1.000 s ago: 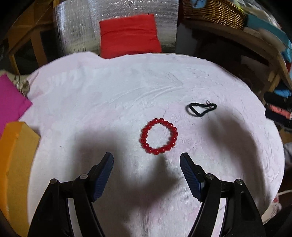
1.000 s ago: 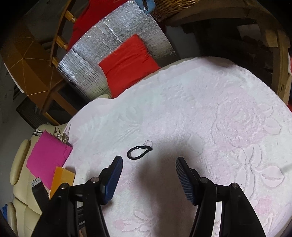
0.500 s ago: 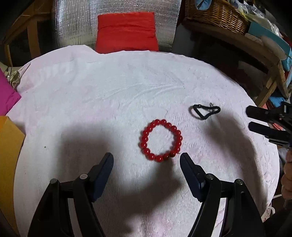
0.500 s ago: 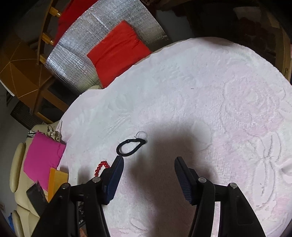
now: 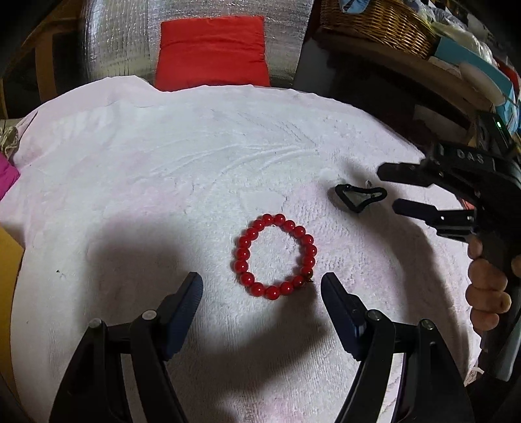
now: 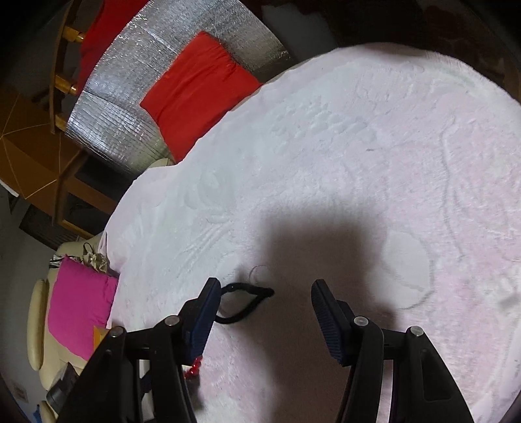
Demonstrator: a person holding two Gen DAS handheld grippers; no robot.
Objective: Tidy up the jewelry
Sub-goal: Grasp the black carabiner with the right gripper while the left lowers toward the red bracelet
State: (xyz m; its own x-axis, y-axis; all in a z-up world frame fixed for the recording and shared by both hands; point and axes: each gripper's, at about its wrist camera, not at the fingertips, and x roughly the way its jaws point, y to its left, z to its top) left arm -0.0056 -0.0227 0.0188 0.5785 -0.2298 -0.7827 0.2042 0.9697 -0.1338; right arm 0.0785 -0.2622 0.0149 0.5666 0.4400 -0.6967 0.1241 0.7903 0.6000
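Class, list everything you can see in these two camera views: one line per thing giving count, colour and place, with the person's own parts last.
bracelet: one, red beads, on the cloth between the left gripper's fingers.
hair tie: one, black, on the cloth right of the bracelet.
cloth: one, pale pink, covers the round table.
cushion: one, red, against silver padding behind the table.
basket: one, brown wicker, on the shelf at upper right.
pink fabric: one, magenta, left of the table.
left gripper: one, black, open.
right gripper: one, black, open at the hair tie.
hand: one, holding the right gripper's handle.
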